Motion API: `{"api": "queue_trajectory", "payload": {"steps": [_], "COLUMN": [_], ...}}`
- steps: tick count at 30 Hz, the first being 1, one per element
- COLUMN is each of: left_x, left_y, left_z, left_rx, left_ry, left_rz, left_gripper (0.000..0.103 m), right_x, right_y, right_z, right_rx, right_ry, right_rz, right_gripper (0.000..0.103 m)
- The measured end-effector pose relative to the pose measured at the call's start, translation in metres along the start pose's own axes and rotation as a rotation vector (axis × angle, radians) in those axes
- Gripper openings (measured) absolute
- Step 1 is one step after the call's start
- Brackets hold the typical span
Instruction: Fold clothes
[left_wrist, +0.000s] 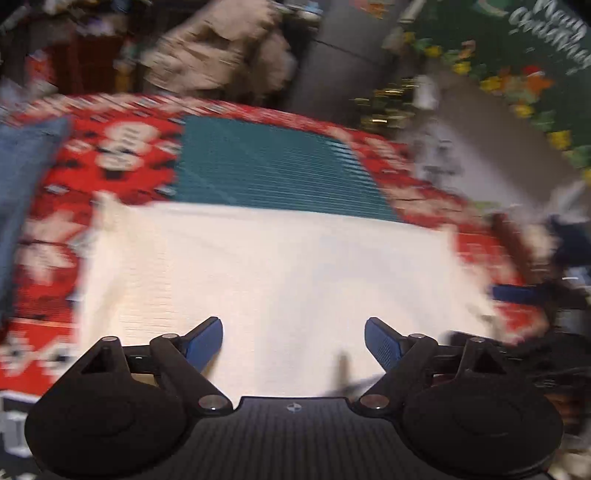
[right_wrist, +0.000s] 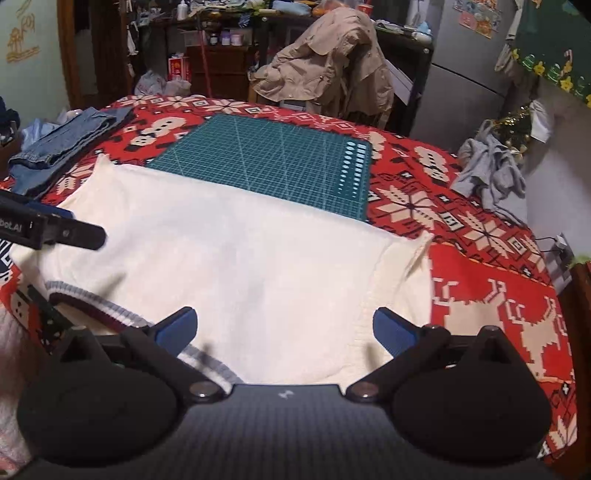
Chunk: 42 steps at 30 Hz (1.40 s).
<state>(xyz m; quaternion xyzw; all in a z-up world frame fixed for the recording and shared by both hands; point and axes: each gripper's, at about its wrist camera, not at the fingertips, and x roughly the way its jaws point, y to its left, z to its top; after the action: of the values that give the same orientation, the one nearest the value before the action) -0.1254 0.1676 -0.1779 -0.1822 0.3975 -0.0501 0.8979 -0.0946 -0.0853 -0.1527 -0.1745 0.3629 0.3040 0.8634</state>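
A white knit sweater (right_wrist: 221, 251) lies spread flat on the table, its far edge overlapping a green cutting mat (right_wrist: 266, 155). A ribbed edge with grey and dark stripes (right_wrist: 110, 306) sits at the sweater's near left. My right gripper (right_wrist: 285, 317) hovers over the near part of the sweater, open, nothing between its blue pads. In the blurred left wrist view, my left gripper (left_wrist: 293, 328) is also open above the sweater (left_wrist: 266, 266), its jaws empty. The black body of the left tool (right_wrist: 44, 227) pokes in over the sweater's left side.
A red patterned tablecloth (right_wrist: 498, 314) covers the table. Folded jeans (right_wrist: 62, 140) lie at the far left, a grey garment (right_wrist: 491, 170) at the right edge. A beige jacket (right_wrist: 332, 62) hangs on a chair behind the table, before cluttered shelves.
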Motion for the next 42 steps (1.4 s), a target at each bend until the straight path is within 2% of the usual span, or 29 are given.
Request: {"api": "queue_trajectory", "payload": {"steps": [2, 4, 6, 10, 14, 16, 24, 28, 32, 35, 37, 38, 39, 40, 41, 42], "left_x": [0.008, 0.015, 0.019, 0.024, 0.025, 0.030, 0.046, 0.047, 0.044, 0.041, 0.036, 0.032, 0.028, 0.022, 0.017, 0.010], "left_y": [-0.003, -0.013, -0.018, -0.023, -0.023, -0.025, -0.038, -0.038, -0.034, -0.038, -0.038, -0.035, -0.032, -0.027, -0.022, -0.017], "left_z": [0.001, 0.000, -0.002, -0.004, -0.008, -0.008, -0.005, 0.000, 0.000, 0.000, 0.004, 0.007, 0.011, 0.015, 0.019, 0.022], "left_rx": [0.019, 0.067, 0.083, 0.116, 0.164, 0.201, 0.299, 0.301, 0.258, 0.256, 0.239, 0.214, 0.182, 0.142, 0.097, 0.052], "left_ry": [0.014, 0.024, 0.019, 0.007, -0.006, 0.007, 0.076, 0.100, 0.067, 0.071, 0.077, 0.079, 0.081, 0.078, 0.070, 0.054], "left_rz": [0.044, 0.137, 0.170, 0.191, 0.198, 0.185, 0.248, 0.240, 0.228, 0.241, 0.229, 0.216, 0.201, 0.184, 0.162, 0.139], "left_gripper": [0.086, 0.086, 0.091, 0.094, 0.098, 0.103, 0.103, 0.103, 0.101, 0.094, 0.080, 0.064, 0.050, 0.044, 0.032, 0.028], "right_x": [0.005, 0.013, 0.021, 0.037, 0.039, 0.040, 0.045, 0.044, 0.042, 0.040, 0.036, 0.032, 0.028, 0.024, 0.020, 0.015], "right_y": [0.000, 0.000, -0.002, -0.005, -0.004, -0.005, -0.006, -0.005, -0.004, -0.005, -0.006, -0.007, -0.009, -0.010, -0.012, -0.013], "right_z": [0.000, -0.001, -0.002, -0.007, -0.010, -0.008, -0.003, -0.004, -0.007, -0.006, -0.004, -0.002, 0.000, 0.002, 0.004, 0.007], "right_rx": [0.013, 0.029, 0.045, 0.057, 0.055, 0.060, 0.057, 0.052, 0.055, 0.071, 0.087, 0.094, 0.103, 0.112, 0.122, 0.136], "right_ry": [0.008, 0.028, 0.051, 0.108, 0.097, 0.103, 0.123, 0.108, 0.085, 0.080, 0.071, 0.058, 0.045, 0.034, 0.023, 0.008], "right_rz": [0.004, 0.007, 0.022, 0.037, 0.038, 0.042, 0.049, 0.053, 0.045, 0.056, 0.080, 0.080, 0.079, 0.078, 0.076, 0.078], "right_gripper": [0.102, 0.102, 0.102, 0.102, 0.102, 0.102, 0.102, 0.102, 0.102, 0.102, 0.099, 0.097, 0.090, 0.085, 0.082, 0.074]}}
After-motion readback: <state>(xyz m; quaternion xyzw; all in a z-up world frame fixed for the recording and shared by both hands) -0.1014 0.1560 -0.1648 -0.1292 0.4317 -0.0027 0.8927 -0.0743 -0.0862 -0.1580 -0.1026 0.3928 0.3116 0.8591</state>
